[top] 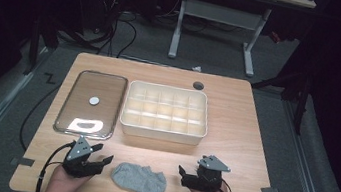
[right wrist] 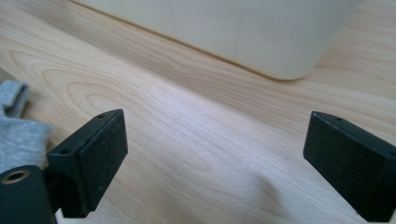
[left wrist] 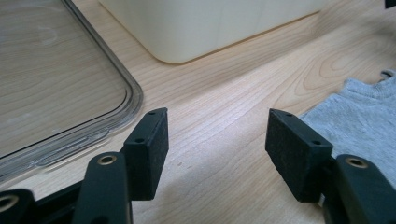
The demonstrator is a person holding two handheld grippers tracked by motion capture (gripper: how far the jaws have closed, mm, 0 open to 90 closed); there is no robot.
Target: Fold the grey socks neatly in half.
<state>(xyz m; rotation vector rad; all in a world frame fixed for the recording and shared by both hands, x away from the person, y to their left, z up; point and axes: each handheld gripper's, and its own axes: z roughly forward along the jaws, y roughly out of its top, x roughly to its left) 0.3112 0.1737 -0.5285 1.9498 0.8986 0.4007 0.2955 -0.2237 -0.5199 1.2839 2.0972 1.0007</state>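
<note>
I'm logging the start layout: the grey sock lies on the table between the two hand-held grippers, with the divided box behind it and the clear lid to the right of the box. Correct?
Not quite: the high view shows the clear lid lying to the left of the divided box, not the right. The rest holds: the grey sock lies between the left hand-held gripper and the right hand-held gripper, with the box behind it.

Wood table carries divided box; clear lid left of box; grey sock nearside of box.

Dim, dark surroundings; overhead glare on the clear lid
</note>
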